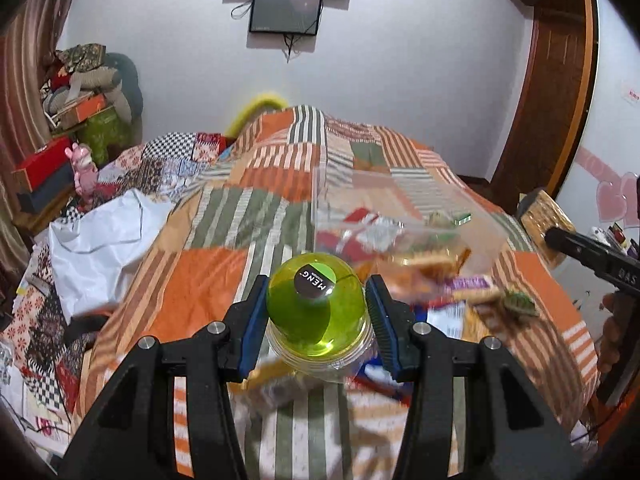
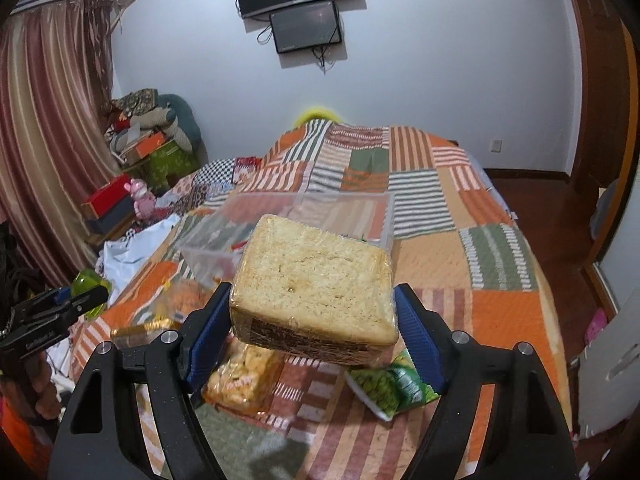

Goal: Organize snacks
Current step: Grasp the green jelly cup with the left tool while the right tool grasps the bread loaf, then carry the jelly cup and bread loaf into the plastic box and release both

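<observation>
My left gripper (image 1: pixel 318 308) is shut on a green jelly cup (image 1: pixel 316 304) with a black round label, held above the patchwork bedspread (image 1: pixel 224 208). My right gripper (image 2: pixel 314 316) is shut on a wrapped block of golden cake (image 2: pixel 312 284), held above the bed. A clear plastic bin (image 2: pixel 288 216) lies beyond the cake, with a few snacks inside; it also shows blurred in the left wrist view (image 1: pixel 384 208). Loose snack packs lie on the bed: an orange pack (image 2: pixel 244 380) and a green pea pack (image 2: pixel 388 388). The left gripper also shows at the left edge of the right wrist view (image 2: pixel 80 296).
A white plastic bag (image 1: pixel 104 248) lies at the bed's left side. Boxes and a pink toy (image 1: pixel 82 172) crowd the left. A door (image 1: pixel 548 80) stands at the right. Screens hang on the far wall (image 2: pixel 296 4). The wooden floor (image 2: pixel 560 240) is right of the bed.
</observation>
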Tool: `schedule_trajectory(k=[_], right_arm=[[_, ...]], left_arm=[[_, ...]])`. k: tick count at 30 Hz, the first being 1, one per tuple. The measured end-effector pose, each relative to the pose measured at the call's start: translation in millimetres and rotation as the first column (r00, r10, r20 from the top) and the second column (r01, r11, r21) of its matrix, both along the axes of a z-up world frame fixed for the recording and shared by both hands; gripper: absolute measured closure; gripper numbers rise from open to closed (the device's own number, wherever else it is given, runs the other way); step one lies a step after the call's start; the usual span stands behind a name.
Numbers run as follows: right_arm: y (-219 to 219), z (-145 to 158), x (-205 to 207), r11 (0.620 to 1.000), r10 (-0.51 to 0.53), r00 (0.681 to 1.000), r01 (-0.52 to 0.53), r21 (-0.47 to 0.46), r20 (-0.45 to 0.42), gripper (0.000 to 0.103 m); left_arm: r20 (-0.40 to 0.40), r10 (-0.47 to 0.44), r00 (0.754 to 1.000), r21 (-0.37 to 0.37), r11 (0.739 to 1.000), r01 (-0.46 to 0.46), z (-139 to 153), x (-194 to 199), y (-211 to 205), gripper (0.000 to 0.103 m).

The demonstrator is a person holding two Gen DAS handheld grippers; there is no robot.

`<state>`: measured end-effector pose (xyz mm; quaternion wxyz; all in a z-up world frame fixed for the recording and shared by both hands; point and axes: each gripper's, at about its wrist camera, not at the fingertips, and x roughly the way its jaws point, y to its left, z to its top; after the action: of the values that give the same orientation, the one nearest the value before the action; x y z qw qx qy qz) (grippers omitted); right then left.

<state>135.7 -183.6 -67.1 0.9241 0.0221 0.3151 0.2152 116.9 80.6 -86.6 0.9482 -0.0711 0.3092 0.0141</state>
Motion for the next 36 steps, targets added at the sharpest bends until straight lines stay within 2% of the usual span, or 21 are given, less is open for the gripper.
schedule_trajectory(k=[9,19,26,36], right_arm=[[-5,4,13,1.0,-0.03,0.999,0.03,-0.002,0.024,0.026],[0,5,33,0.999,-0.031,0.999,0.03,0.012,0.023,0.026],[3,0,51,1.0,-0.018,1.0,0.018,0.014,0.006,0.026],[12,-14,73,0.999,0.011,0.999,-0.012,-0.03,-0.038,0.026]], left_arm=[[0.049,-0.028,0.998,0.03,0.999,0.027,17,35,-13,0.055],[0.04,-0.057,0.998,0.06,0.997,0.054,21,79,-26,0.055],[0.004,-0.063,0.998,0.075,0.995,0.063,14,110,-31,0.055],[-0.068,-0.09,0.994,0.036,0.995,0.093,-5,151,-30,0.055]])
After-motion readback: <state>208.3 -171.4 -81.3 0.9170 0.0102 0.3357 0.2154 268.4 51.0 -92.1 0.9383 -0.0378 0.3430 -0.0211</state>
